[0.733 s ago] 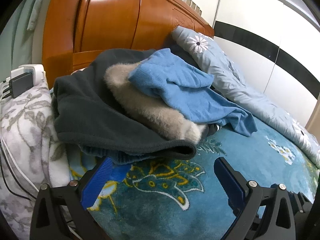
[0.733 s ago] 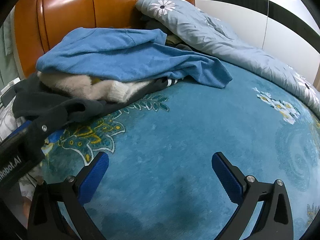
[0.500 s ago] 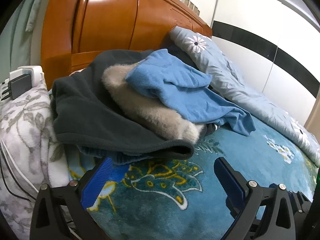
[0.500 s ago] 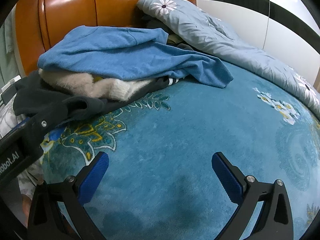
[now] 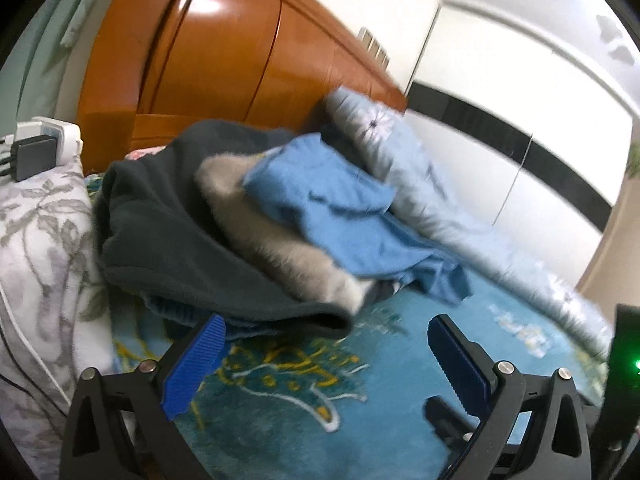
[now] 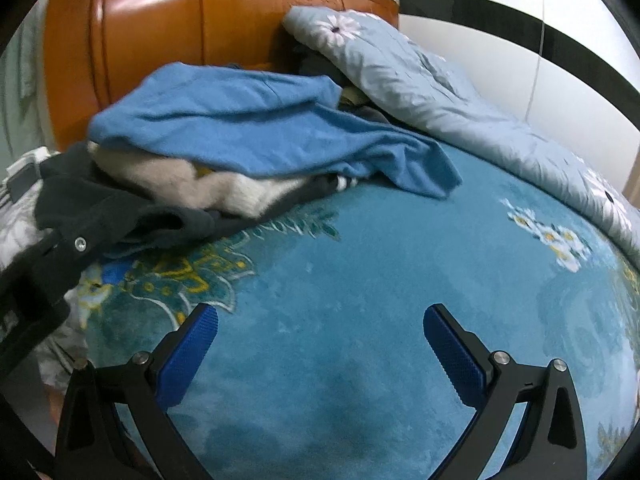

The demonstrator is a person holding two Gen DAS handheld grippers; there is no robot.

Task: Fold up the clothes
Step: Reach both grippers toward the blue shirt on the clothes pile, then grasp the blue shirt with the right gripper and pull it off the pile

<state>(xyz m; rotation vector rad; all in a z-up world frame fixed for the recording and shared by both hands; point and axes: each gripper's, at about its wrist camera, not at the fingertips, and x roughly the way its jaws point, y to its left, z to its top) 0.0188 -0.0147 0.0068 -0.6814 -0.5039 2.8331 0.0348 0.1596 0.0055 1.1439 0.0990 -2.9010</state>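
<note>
A pile of clothes lies on the bed near the headboard: a dark grey fleece garment (image 5: 168, 232) at the bottom, a fluffy beige sweater (image 5: 272, 240) on it, and a blue top (image 5: 344, 208) draped over both. The right wrist view shows the same blue top (image 6: 256, 132), beige sweater (image 6: 176, 180) and dark garment (image 6: 120, 208). My left gripper (image 5: 324, 340) is open just in front of the dark garment's hem, nothing between its blue pads. My right gripper (image 6: 320, 328) is open over the bare teal blanket (image 6: 360, 272), short of the pile.
A wooden headboard (image 5: 224, 64) stands behind the pile. A light blue flowered quilt (image 6: 440, 88) runs along the right side by the white wall. A grey-patterned pillow (image 5: 40, 248) with a charger block (image 5: 36, 152) lies at the left.
The left gripper's view has tilted upward and blurred, showing more headboard and wall. The right gripper has moved slightly closer to the pile. Both stay open.
</note>
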